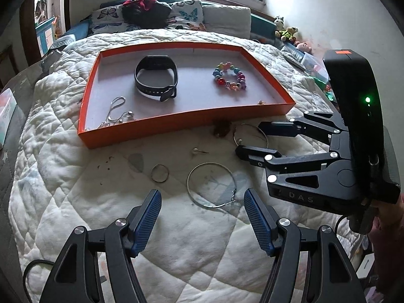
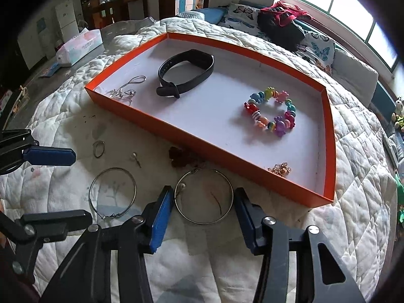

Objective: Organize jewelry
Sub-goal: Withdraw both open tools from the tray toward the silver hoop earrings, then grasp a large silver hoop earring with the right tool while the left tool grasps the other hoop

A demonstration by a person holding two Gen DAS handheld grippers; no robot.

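Observation:
An orange tray (image 1: 176, 123) (image 2: 176, 128) lies on the quilt. It holds a black watch band (image 1: 155, 77) (image 2: 185, 72), a coloured bead bracelet (image 1: 230, 77) (image 2: 271, 115), a silver necklace (image 1: 118, 113) (image 2: 126, 88) and a small gold piece (image 2: 279, 169). In front of the tray lie two large silver hoops (image 1: 211, 184) (image 2: 204, 195), a small ring (image 1: 159, 173) (image 2: 98, 148), a pearl stud (image 1: 198, 151) (image 2: 135, 158) and a brown piece (image 1: 221, 127) (image 2: 181, 156). My left gripper (image 1: 203, 202) is open just before one hoop (image 2: 112, 193). My right gripper (image 2: 204, 199) (image 1: 248, 136) is open around the other hoop (image 1: 250, 136).
The quilt (image 1: 192, 240) covers the bed. Butterfly pillows (image 1: 186, 15), a dark bag with red straps (image 1: 146, 7) and soft toys (image 1: 286, 31) sit at the far side. A tissue box (image 2: 79, 46) lies off the bed's far left in the right wrist view.

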